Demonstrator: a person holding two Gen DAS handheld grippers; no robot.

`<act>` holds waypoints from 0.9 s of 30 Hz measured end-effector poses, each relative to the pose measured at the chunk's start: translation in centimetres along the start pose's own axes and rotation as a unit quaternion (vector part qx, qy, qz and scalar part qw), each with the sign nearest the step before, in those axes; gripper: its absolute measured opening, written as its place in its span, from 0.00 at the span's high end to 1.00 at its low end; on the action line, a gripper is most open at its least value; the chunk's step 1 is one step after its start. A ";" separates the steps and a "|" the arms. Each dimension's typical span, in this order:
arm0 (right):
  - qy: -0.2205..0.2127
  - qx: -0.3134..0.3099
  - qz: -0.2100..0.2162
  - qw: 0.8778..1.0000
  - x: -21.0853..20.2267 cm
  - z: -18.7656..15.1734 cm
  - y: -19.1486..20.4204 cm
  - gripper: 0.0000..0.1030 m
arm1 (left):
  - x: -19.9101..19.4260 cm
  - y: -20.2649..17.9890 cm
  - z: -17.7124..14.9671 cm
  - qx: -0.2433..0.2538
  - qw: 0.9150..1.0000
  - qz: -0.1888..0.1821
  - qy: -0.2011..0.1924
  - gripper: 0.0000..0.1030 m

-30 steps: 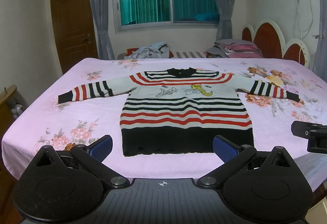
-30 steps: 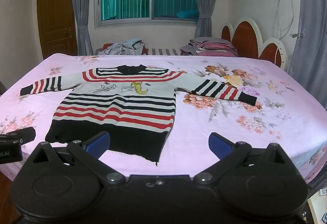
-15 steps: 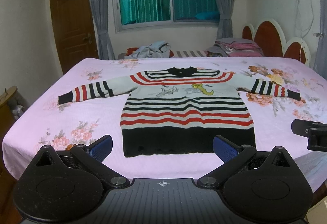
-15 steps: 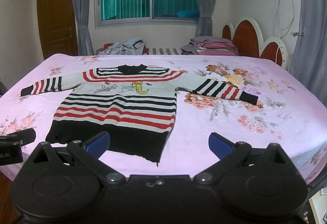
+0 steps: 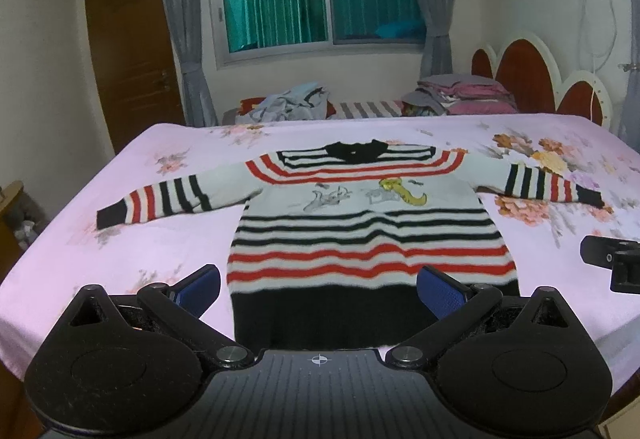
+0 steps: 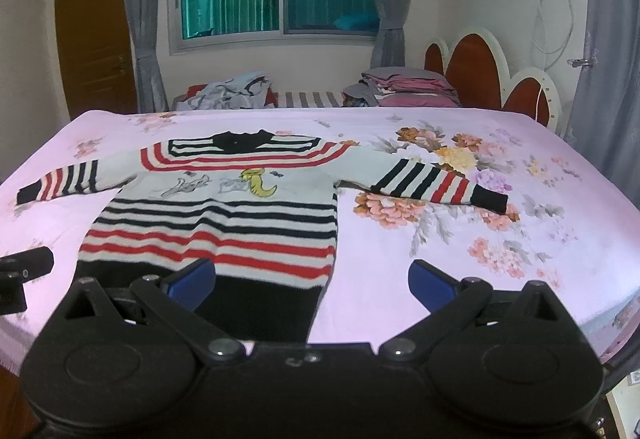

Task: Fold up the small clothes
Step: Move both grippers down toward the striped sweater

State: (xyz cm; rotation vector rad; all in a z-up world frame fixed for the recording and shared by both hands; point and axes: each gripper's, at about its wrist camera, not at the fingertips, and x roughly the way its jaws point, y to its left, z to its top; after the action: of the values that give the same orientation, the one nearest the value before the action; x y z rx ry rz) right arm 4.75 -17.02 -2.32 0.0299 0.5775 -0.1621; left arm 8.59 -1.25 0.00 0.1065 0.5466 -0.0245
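**Both claws poised at the sweater's hem, nothing gripped**

The left claw [image 5: 318, 289] stands wide open and empty, its blue pads [image 5: 199, 285] spread on either side of the sweater's black hem band; it hangs just off the near edge of the bed. The right claw [image 6: 312, 281] is spread equally wide and holds nothing, its left pad over the hem's right corner and its right pad over bare sheet. Each claw shows at the edge of the other's view, at 3 o'clock and 9 o'clock, so they sit side by side, probably to take the two hem corners together.

The striped sweater [image 5: 368, 231] lies flat and face up on the pink floral bed sheet [image 5: 160, 239], collar at 12 o'clock, sleeves stretched out toward 9 and 3 o'clock. Laid open like this, it looks ready for a first fold; no fold has yet been made.

Beyond the bed, at 12 o'clock, lie a loose heap of clothes [image 5: 288, 105] and a neat stack of folded ones [image 5: 464, 95].
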 end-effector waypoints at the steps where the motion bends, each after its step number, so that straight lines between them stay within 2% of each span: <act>1: 0.000 0.001 -0.004 1.000 0.6 0.3 0.2 0.00 | 0.6 0.0 0.3 0.000 1.000 -0.003 0.000 0.00; 14: -0.020 0.023 -0.029 0.999 6.5 5.5 2.0 0.00 | 8.3 1.0 5.2 0.010 0.999 -0.046 -0.009 0.00; 21: -0.032 0.041 -0.043 0.998 9.2 8.0 3.3 0.00 | 12.0 2.8 7.7 0.016 0.998 -0.054 -0.009 0.00; 24: -0.029 0.048 -0.056 0.997 10.3 8.3 3.0 0.00 | 13.5 3.4 8.1 0.009 0.997 -0.078 -0.010 0.00; 27: -0.023 0.065 -0.052 0.996 10.8 8.3 1.7 0.00 | 15.1 3.3 8.3 -0.008 0.996 -0.086 -0.002 0.00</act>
State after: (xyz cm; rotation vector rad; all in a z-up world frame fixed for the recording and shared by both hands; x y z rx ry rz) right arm 18.43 -17.53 -1.25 0.1216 0.5213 -0.3000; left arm 25.95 1.18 -0.45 0.0432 0.5499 -0.1882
